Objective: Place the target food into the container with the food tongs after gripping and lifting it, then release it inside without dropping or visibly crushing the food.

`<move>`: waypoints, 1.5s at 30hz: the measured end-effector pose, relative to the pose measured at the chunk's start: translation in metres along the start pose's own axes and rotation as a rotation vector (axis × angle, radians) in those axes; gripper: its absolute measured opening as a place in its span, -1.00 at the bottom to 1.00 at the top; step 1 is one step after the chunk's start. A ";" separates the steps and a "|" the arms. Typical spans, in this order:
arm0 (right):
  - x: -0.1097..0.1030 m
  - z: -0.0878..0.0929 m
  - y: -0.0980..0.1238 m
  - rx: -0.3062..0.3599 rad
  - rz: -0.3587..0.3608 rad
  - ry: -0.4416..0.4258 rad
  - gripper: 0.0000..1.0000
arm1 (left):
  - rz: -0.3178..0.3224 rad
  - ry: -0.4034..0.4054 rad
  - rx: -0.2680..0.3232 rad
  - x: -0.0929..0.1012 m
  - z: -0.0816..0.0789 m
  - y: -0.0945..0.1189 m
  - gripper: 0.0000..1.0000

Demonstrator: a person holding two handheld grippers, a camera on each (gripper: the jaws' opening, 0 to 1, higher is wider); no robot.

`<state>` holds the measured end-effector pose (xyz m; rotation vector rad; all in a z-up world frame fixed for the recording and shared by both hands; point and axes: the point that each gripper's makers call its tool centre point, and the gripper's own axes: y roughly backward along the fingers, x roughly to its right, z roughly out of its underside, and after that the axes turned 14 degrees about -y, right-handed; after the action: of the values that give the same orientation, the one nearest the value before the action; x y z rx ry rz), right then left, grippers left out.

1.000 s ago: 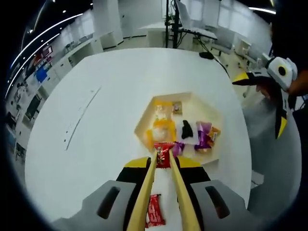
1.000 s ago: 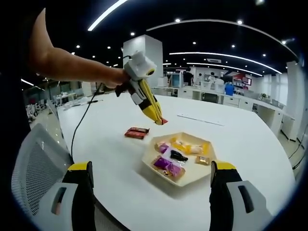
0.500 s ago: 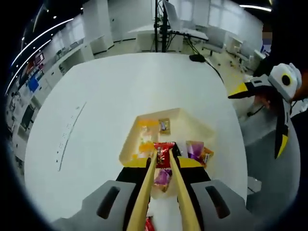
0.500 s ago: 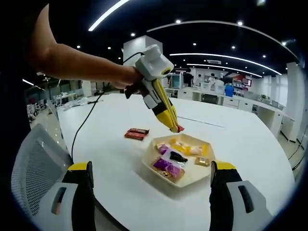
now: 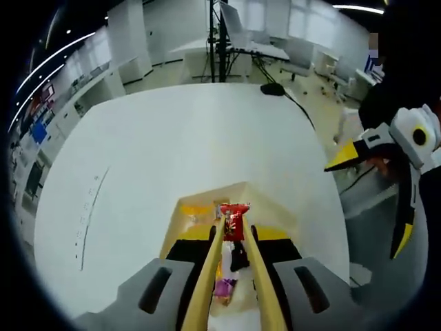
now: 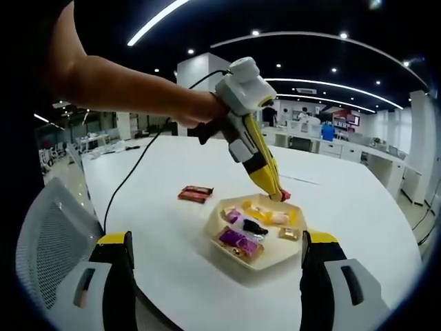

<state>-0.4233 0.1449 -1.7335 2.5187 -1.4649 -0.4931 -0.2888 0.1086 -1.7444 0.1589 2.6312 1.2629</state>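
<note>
My left gripper (image 5: 234,238) is shut on a pair of tan food tongs (image 5: 210,276). The tongs' tips pinch a small red snack packet (image 5: 234,219), held in the air over the cream hexagonal tray (image 5: 207,198). From the right gripper view, the left gripper (image 6: 265,176) slants down and the red packet (image 6: 281,196) hangs just above the tray's (image 6: 241,259) far rim. In the tray lie a purple packet (image 6: 238,238), a black piece (image 6: 255,225) and yellow packets (image 6: 265,212). My right gripper (image 6: 217,241) stands wide open with nothing in it, near the table's edge (image 5: 362,210).
A second red packet (image 6: 195,192) lies on the white table (image 6: 158,227) left of the tray. A black cable (image 6: 127,179) trails from the left gripper across the table. A person's forearm (image 6: 117,86) holds the left gripper. A chair back (image 6: 48,241) stands at lower left.
The left gripper has carried the red packet from the tray's near side across to above its far rim. The right gripper has stayed still and open.
</note>
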 end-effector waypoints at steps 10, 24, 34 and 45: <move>0.000 0.000 0.000 -0.002 0.000 0.003 0.99 | 0.015 -0.027 0.024 0.003 -0.010 -0.003 -0.61; 0.000 0.002 -0.001 -0.013 0.001 0.004 0.99 | -0.007 -0.077 0.074 0.002 -0.009 0.003 -0.53; -0.001 0.004 -0.001 -0.023 -0.002 0.003 0.99 | -0.071 -0.055 0.099 -0.009 0.014 0.028 -0.51; -0.002 0.007 -0.002 -0.035 -0.011 0.006 0.99 | -0.154 0.005 0.088 -0.016 0.058 0.059 -0.50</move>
<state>-0.4252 0.1480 -1.7398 2.5010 -1.4282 -0.5083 -0.2587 0.1863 -1.7314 -0.0324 2.6465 1.1008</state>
